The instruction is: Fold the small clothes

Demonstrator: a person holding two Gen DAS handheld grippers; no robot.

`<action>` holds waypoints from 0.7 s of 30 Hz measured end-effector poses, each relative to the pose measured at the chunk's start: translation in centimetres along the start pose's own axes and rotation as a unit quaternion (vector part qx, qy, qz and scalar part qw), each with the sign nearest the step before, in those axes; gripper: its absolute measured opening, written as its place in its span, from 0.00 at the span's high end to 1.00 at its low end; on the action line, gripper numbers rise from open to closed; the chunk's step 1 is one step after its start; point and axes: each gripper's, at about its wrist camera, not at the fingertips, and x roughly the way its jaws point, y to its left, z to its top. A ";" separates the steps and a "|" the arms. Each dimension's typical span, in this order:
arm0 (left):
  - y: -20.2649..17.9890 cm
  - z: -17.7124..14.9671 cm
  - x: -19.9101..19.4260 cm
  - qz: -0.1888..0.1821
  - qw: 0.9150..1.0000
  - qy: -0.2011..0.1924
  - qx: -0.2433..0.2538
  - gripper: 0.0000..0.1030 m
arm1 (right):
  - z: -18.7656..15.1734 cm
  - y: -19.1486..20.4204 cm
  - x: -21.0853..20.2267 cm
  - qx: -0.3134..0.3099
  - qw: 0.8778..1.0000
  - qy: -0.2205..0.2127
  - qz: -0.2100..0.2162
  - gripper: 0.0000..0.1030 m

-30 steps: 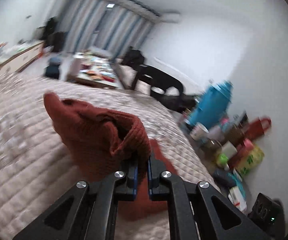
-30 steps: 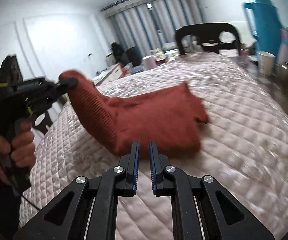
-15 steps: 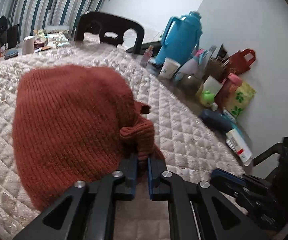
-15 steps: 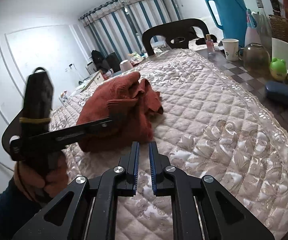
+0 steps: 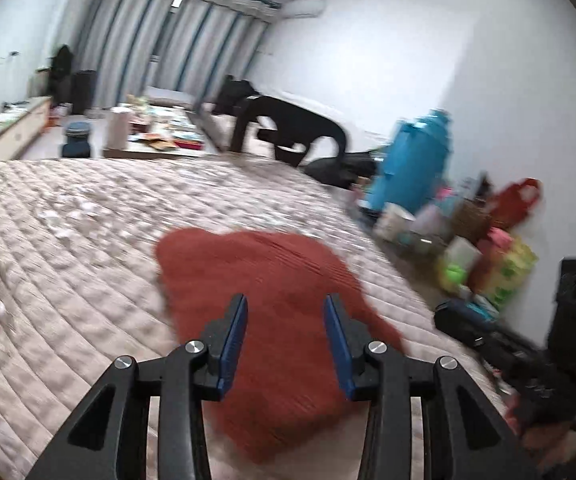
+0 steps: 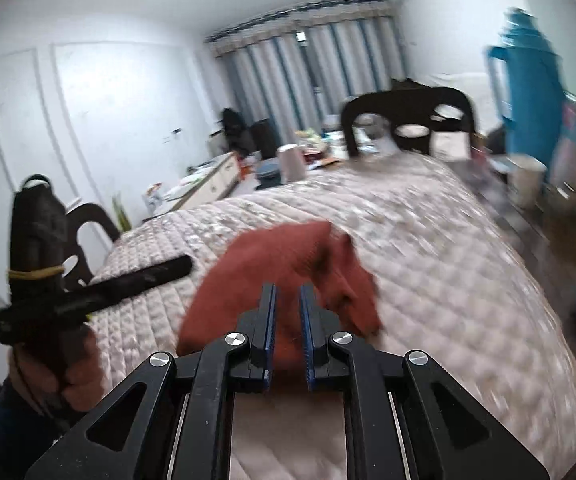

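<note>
One surface: a pale pink quilted cover [image 5: 87, 248] spreads over the whole work area, stitched in small diamonds with shiny floral patches.
Room: white walls, striped grey-and-blue curtains [image 6: 328, 68] at the far end, an air conditioner [image 5: 302, 6] high on the wall beside them, a ceiling light glaring at the top of the right wrist view.
Garments: one, a rust-red knit garment [image 5: 271, 304], lying loosely bunched on the cover at the near middle, directly ahead of both grippers.
Chairs: two dark ones, a chair [image 6: 408, 116] at the far edge of the cover and a second chair [image 6: 87, 236] at the left edge.
Flask: one tall blue thermos [image 5: 416, 164] at the right, standing among blurred cups, bottles and bags too smeared to count.
Far clutter: a low table [image 5: 159, 144] with a pale pot and assorted items.
Left gripper [image 5: 285, 344]: jaws opening, blue pads well apart, the knit seen between and below them but not pinched; a hand [image 6: 59, 376] grips its handle.
Right gripper [image 6: 287, 330]: jaws nearly closed with a narrow gap, nothing pinched; the knit lies beyond its tips.
</note>
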 end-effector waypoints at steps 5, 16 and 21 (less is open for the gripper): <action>1.5 -0.3 3.1 0.014 0.999 0.033 -0.013 0.61 | 2.4 0.1 6.6 -0.012 0.999 0.043 0.010 0.89; -0.3 -1.8 4.6 0.036 0.997 0.057 0.045 0.61 | -0.8 -4.3 9.4 0.055 0.995 0.086 -0.006 0.93; -1.6 -3.1 1.0 0.042 0.996 0.039 0.061 0.61 | -1.2 -1.4 5.1 0.005 0.998 0.054 -0.013 0.92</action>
